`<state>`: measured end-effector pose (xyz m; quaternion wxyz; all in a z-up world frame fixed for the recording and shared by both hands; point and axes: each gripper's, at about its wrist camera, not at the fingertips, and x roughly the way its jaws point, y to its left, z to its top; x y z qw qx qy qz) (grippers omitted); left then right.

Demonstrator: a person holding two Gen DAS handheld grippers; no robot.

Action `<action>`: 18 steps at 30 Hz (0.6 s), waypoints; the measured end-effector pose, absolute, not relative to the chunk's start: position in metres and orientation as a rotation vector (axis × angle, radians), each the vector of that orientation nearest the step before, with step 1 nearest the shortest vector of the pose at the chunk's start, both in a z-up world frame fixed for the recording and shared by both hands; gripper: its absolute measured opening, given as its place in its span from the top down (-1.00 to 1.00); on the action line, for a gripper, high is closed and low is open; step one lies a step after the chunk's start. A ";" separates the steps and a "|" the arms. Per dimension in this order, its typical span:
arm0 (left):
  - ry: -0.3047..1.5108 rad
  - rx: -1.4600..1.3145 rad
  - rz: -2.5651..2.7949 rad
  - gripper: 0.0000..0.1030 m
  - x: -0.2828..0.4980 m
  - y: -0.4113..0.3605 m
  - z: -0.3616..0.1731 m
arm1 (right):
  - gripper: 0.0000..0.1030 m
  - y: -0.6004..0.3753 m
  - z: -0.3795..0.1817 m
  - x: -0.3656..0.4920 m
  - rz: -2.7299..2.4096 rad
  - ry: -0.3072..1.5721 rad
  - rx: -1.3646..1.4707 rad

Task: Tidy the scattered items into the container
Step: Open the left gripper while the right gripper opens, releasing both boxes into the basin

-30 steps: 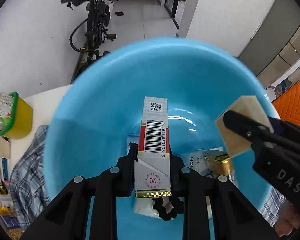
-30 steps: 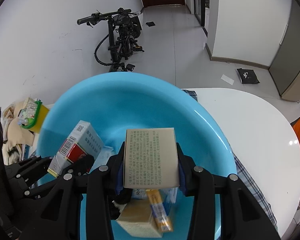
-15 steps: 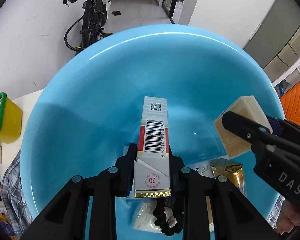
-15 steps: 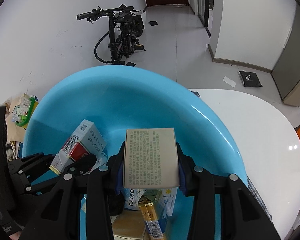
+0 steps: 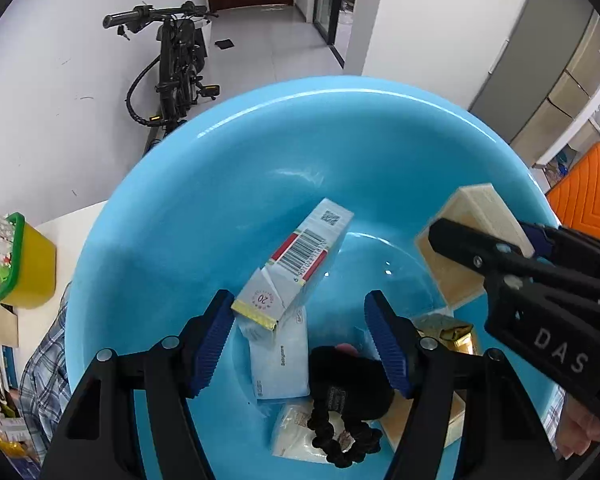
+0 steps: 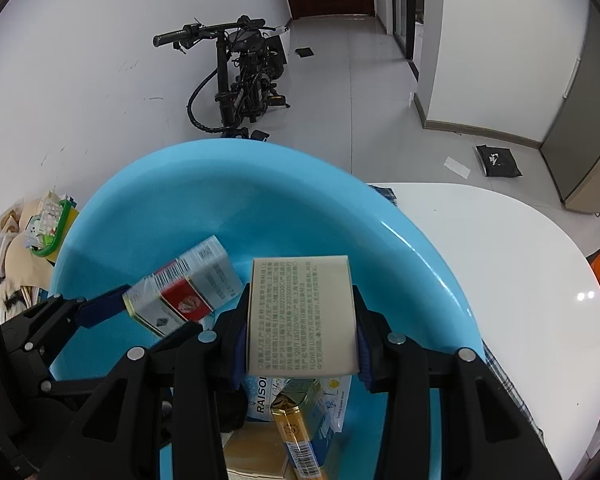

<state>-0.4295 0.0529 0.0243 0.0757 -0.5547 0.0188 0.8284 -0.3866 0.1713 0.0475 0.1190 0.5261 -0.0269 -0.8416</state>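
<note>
Two light cartons over the blue basin (image 5: pixel 172 240)

Left gripper (image 5: pixel 300 336) is opening, cigarette pack (image 5: pixel 300 260) tipping free ahead; right gripper (image 6: pixel 300 344) clamps the beige box (image 6: pixel 302 316), probably stiff card, by its flat sides.

Bright, even daylight; strong fisheye edge warping; sharp focus.

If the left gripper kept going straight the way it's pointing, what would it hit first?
Probably the barcode carton, tilted loose between the opening jaws of the left gripper; past it, the pale blue packet in the blue basin. Depth is uncertain.
</note>
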 end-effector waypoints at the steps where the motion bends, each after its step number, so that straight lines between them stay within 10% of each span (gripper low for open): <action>1: 0.069 -1.664 2.480 -0.35 -0.428 0.054 0.023 | 0.22 0.171 0.048 -0.387 -2.460 -0.078 1.537; 8: 0.070 -1.614 2.527 -0.39 -0.425 0.048 0.022 | 0.15 0.162 0.045 -0.388 -2.496 -0.061 1.510; 12: 0.063 -1.582 2.587 -0.56 -0.423 0.042 0.027 | -0.50 0.156 0.045 -0.387 -2.525 -0.061 1.493; 18: 0.047 -1.588 2.580 -0.56 -0.425 0.036 0.029 | -0.60 0.150 0.052 -0.385 -2.559 -0.008 1.503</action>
